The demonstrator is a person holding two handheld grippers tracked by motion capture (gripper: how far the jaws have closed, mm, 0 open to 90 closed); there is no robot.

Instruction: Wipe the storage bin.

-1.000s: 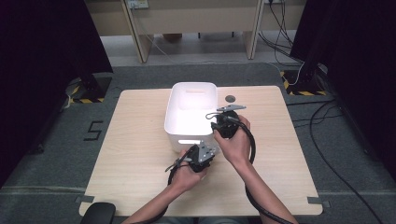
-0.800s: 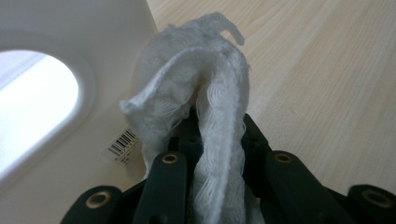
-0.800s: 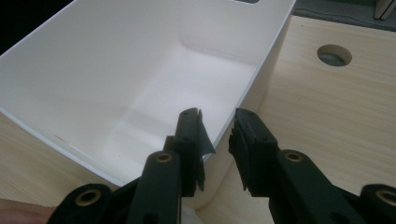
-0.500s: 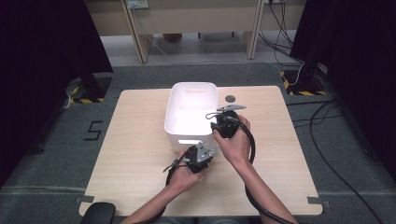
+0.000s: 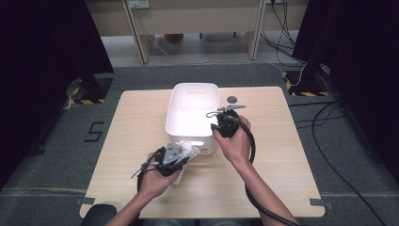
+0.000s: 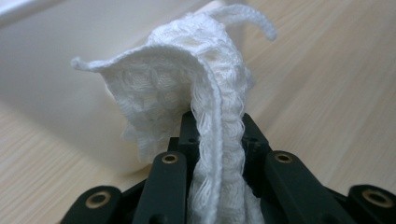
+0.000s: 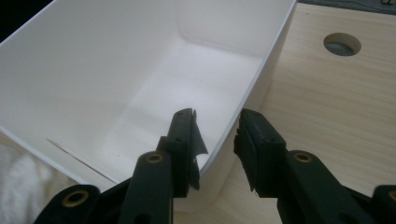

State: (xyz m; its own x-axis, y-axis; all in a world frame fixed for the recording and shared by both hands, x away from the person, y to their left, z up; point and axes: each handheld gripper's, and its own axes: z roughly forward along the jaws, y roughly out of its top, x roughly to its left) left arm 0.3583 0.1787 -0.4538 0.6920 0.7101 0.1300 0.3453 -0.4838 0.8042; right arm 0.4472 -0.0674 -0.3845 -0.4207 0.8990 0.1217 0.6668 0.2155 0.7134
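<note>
High view shows a person at a light wooden table [image 5: 141, 122] with a white rectangular plastic bin [image 5: 193, 99] in the middle of it. The left gripper [image 5: 181, 155] is at the near end of the bin, outside it, and holds a white knitted cloth with a waffle texture [image 5: 188, 151]. The left gripper view makes the grip clear: the two black jaws are pressed together on a fold of the cloth [image 6: 205, 107], which stands up between them and bends over, and the white wall of the bin [image 6: 56, 70] is just behind it. The cloth is therefore off the table in part, near the bin, but not in it; a loose part of it hangs down toward the table below the hand.

The right gripper [image 7: 217, 135] is at the right long wall of the bin [image 7: 140, 84]. Its jaws are spread and have just been opening; the rim of the wall runs between them, one jaw inside and one outside, and the pads do not press on it. The inside of the bin is empty.

My judgement is that the work is about halfway: the cloth is picked up and brought to the bin, and the right gripper is letting go of the wall it steadied. What is left is to lift the cloth over the near rim, lower it inside and release it.
</note>
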